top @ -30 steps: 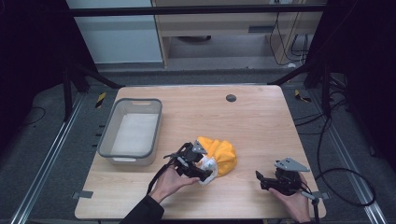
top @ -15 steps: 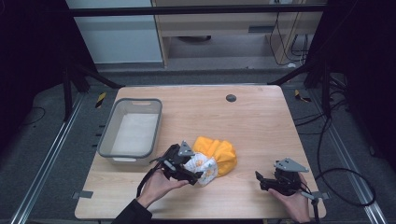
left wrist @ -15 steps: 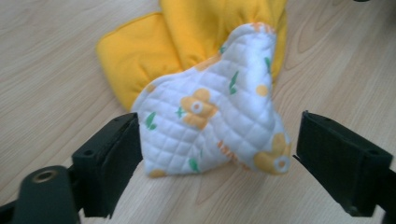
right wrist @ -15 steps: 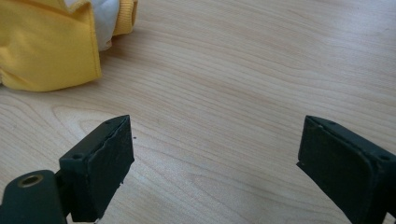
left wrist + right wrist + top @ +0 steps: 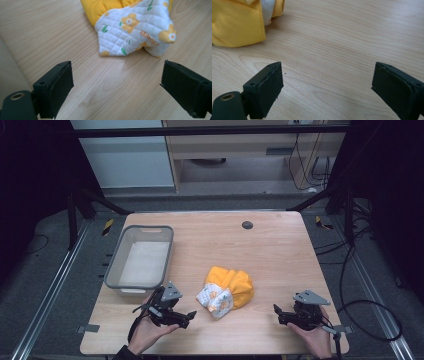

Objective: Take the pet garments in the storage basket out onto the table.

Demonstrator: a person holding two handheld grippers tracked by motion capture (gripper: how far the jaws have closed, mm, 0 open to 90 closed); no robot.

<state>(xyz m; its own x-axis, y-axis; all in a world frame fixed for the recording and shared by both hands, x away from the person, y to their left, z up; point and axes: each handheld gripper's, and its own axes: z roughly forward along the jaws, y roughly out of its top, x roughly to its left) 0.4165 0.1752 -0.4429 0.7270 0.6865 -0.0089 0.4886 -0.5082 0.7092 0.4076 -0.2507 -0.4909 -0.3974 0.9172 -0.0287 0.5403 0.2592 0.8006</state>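
A crumpled yellow garment [image 5: 235, 285] with a white, flower-printed quilted lining [image 5: 214, 299] lies on the wooden table [image 5: 260, 250] near its front middle. In the left gripper view the lining [image 5: 135, 32] lies just beyond the open jaws. My left gripper [image 5: 189, 316] rests open on the table to the left of the cloth, a short gap away, holding nothing. My right gripper [image 5: 278, 314] stands open at the front right, well apart from the cloth. Its own view has the yellow fabric [image 5: 237, 22] at the upper left.
A grey plastic bin [image 5: 141, 261] stands at the table's left side, close behind my left hand. A small dark round cap [image 5: 247, 225] sits in the tabletop near the far edge. Cables [image 5: 360, 320] trail on the floor to the right.
My left gripper has let go of the cloth and drawn back to the left and toward the front edge. The cloth now lies free. The right gripper has stayed put.
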